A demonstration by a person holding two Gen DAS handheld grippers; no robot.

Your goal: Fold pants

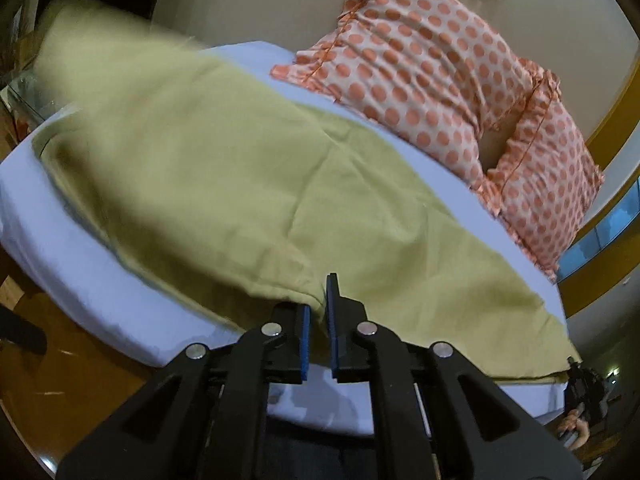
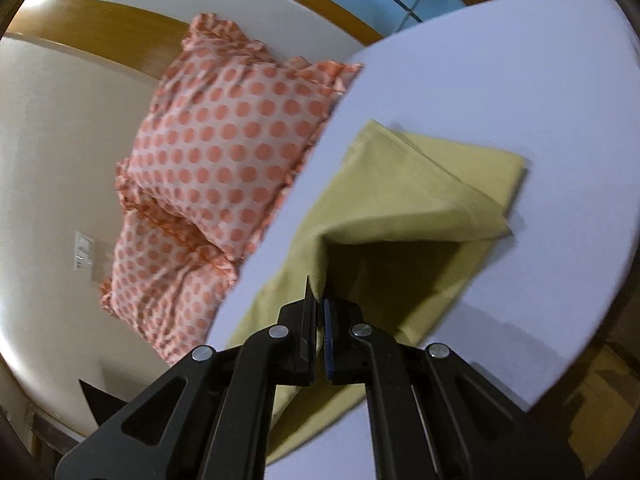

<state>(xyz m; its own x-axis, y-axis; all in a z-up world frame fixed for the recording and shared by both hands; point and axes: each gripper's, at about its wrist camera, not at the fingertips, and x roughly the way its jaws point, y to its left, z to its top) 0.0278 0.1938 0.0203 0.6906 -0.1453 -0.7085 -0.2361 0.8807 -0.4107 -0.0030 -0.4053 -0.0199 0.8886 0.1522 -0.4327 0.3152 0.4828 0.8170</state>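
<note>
My left gripper (image 1: 318,312) pinches a raised edge of the olive-green pants (image 1: 224,176) — the cloth spreads toward eleven o'clock across the white mattress (image 1: 92,296). My right gripper (image 2: 319,312) is clamped on a lifted fold of the pants (image 2: 420,196) (far end blurred). Polka-dot pillows (image 1: 440,80) sit at one o'clock.

Olive-yellow pants (image 1: 248,184) lie on a pale lavender sheet (image 2: 500,80) beside white pillows (image 1: 432,64) dotted orange.
</note>
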